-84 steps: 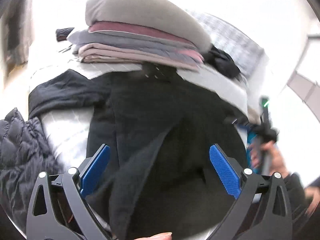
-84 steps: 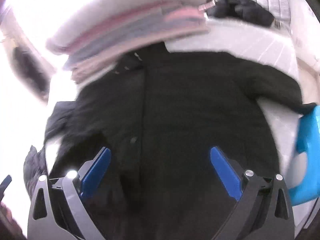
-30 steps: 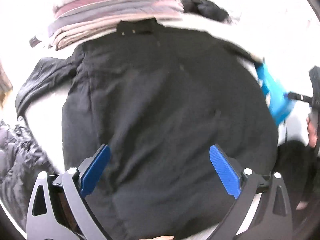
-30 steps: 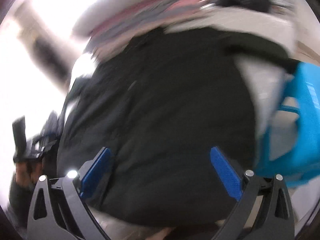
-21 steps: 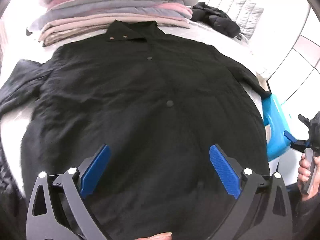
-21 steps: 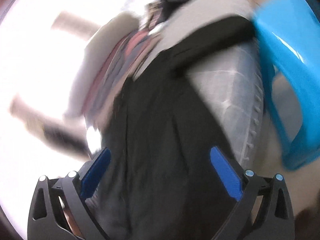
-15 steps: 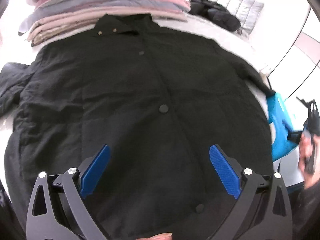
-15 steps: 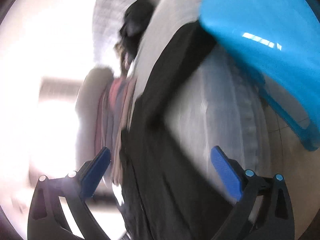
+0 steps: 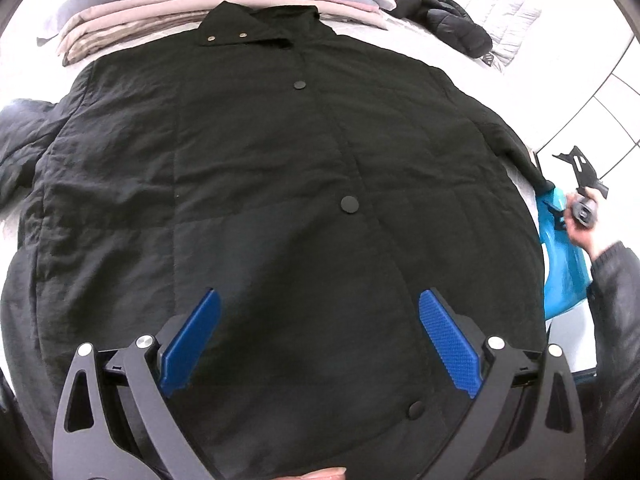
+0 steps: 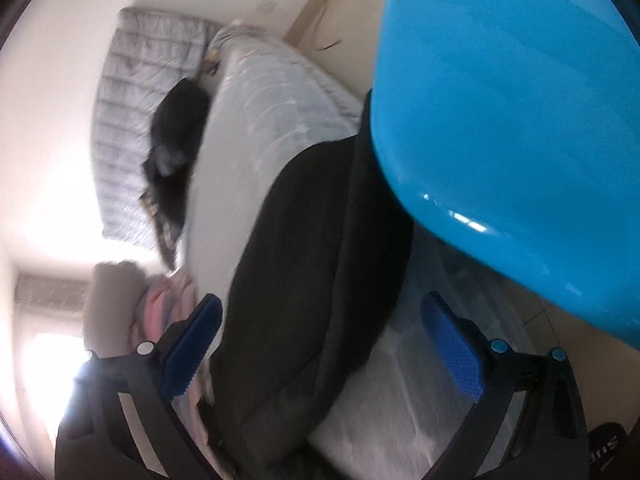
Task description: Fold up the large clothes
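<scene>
A large black coat [image 9: 280, 184] lies spread flat, front up, on a white mattress [image 10: 276, 120], collar at the far side and round buttons down its placket. My left gripper [image 9: 320, 332] hovers open above the coat's lower hem, nothing between its blue pads. The right gripper [image 10: 320, 340] is open too, tilted sideways at the bed's right edge, looking along the coat's right sleeve [image 10: 312, 264] that drapes over the mattress side. In the left wrist view the right gripper [image 9: 580, 176] shows at far right, held by a hand.
A stack of folded pink, grey and beige garments [image 9: 224, 4] sits beyond the collar. A black puffer jacket [image 9: 444, 28] lies at the back right. A bright blue plastic stool [image 10: 516, 132] stands close against the bed's right side. A dark sleeve [image 9: 616, 320] is at right.
The coat went from bunched and half open to spread flat. My left gripper drew nearer over the hem. The right gripper swung out to the bed's right edge beside the stool and rolled sideways.
</scene>
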